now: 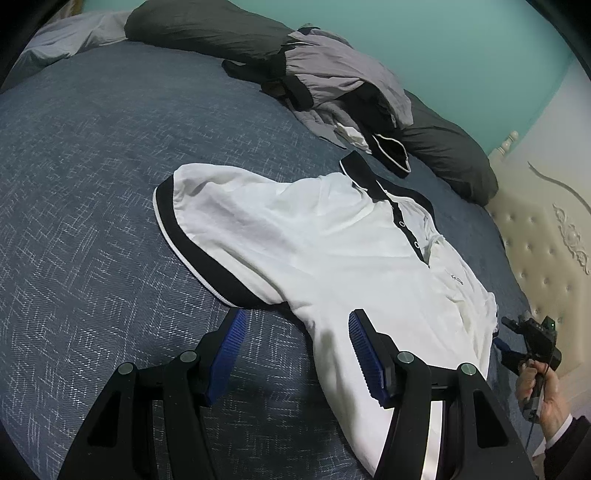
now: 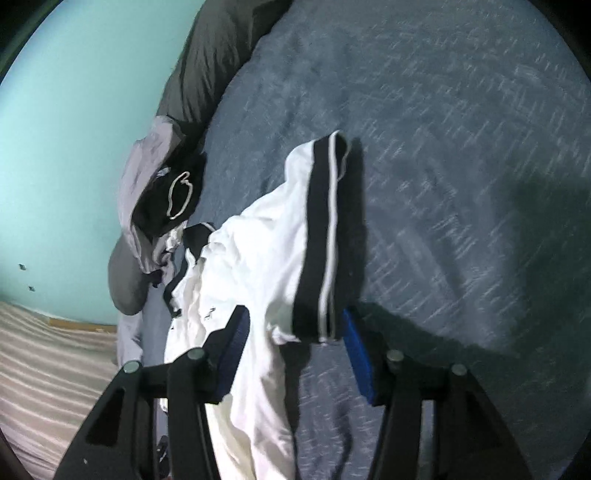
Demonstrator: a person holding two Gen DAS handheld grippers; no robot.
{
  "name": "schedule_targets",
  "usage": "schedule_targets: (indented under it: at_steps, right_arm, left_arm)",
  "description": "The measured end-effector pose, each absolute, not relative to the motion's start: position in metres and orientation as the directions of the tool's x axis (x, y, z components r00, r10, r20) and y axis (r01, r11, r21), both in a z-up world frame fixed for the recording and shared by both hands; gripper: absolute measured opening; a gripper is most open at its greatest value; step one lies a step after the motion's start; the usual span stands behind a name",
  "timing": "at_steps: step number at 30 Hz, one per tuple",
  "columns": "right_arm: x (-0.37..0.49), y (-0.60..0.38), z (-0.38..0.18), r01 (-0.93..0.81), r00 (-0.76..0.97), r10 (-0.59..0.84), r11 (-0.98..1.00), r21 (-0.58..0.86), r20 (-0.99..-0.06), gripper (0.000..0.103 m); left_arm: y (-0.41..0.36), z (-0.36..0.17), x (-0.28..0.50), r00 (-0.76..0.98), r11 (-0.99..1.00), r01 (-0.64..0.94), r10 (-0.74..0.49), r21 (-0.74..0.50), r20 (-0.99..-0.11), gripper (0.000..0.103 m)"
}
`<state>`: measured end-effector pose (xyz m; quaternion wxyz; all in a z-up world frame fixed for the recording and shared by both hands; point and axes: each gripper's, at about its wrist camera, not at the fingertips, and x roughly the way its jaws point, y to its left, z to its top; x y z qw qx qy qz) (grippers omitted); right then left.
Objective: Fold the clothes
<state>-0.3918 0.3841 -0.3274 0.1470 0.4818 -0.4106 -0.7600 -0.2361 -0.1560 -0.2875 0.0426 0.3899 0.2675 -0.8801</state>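
Note:
A white polo shirt (image 1: pixel 314 236) with a black collar and black-banded sleeves lies spread on the blue bedcover (image 1: pixel 110 177). My left gripper (image 1: pixel 295 334) hovers open over the shirt's near side edge, and its right finger (image 1: pixel 364 347) is above white cloth. My right gripper (image 2: pixel 293 328) is open, with the other black-banded sleeve (image 2: pixel 321 236) lying loose between its blue pads (image 2: pixel 356 343). From the left wrist view the right gripper (image 1: pixel 504 334) sits at the shirt's far right edge, held by a hand (image 1: pixel 546 391).
A heap of grey and black clothes (image 1: pixel 332 81) lies behind the shirt against dark pillows (image 1: pixel 207 29). A cream tufted headboard (image 1: pixel 546 236) stands at the right and a teal wall (image 1: pixel 461 55) behind. Striped flooring (image 2: pixel 44 354) shows beside the bed.

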Motion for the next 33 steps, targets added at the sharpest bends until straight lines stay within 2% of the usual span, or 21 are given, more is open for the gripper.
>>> schedule_targets:
  at_steps: [2,3,6,7,8,18,24,27,29,33]
  right_arm:
    - [-0.393,0.381,-0.329,-0.182,-0.502,-0.605,-0.625,0.759,-0.618,0.035]
    - [-0.393,0.38,-0.33,-0.189,-0.506,-0.598,-0.627,0.756,-0.622,0.024]
    - [-0.39,0.38,-0.329,-0.178,-0.516,-0.579,-0.649,0.74,-0.631,0.017]
    - [-0.39,0.382,-0.326,-0.167,-0.522,-0.572,-0.659,0.733,-0.633,0.007]
    - [-0.39,0.383,-0.323,-0.157,-0.528,-0.565,-0.669,0.727,-0.634,0.003]
    - [-0.399,0.427,-0.274,-0.084,-0.567,-0.487,-0.768,0.635,-0.664,0.001]
    - [-0.395,0.422,-0.309,-0.113,-0.463,-0.477,-0.804,0.583,-0.747,0.001]
    - [-0.394,0.423,-0.325,-0.137,-0.434,-0.497,-0.788,0.6,-0.751,0.001]
    - [-0.394,0.424,-0.323,-0.133,-0.442,-0.505,-0.781,0.611,-0.741,0.005]
    - [-0.396,0.434,-0.31,-0.137,-0.492,-0.484,-0.778,0.613,-0.724,0.005]
  left_arm:
    - [-0.157,-0.287,-0.236,-0.693,-0.853,0.284,0.133,-0.438,-0.709,0.062]
    - [-0.157,-0.287,-0.236,-0.694,-0.853,0.284,0.132,-0.438,-0.708,0.062]
    - [-0.159,-0.287,-0.236,-0.695,-0.851,0.285,0.133,-0.441,-0.706,0.062]
    - [-0.159,-0.287,-0.236,-0.695,-0.852,0.284,0.133,-0.44,-0.707,0.062]
    - [-0.158,-0.287,-0.236,-0.695,-0.852,0.284,0.134,-0.44,-0.707,0.062]
    - [-0.158,-0.287,-0.236,-0.693,-0.853,0.286,0.131,-0.436,-0.709,0.062]
    - [-0.16,-0.285,-0.236,-0.695,-0.851,0.291,0.125,-0.436,-0.708,0.062]
    - [-0.161,-0.287,-0.236,-0.692,-0.848,0.296,0.127,-0.439,-0.711,0.062]
    - [-0.16,-0.289,-0.237,-0.69,-0.848,0.297,0.128,-0.44,-0.712,0.062]
    - [-0.158,-0.289,-0.238,-0.688,-0.85,0.294,0.129,-0.436,-0.715,0.062]
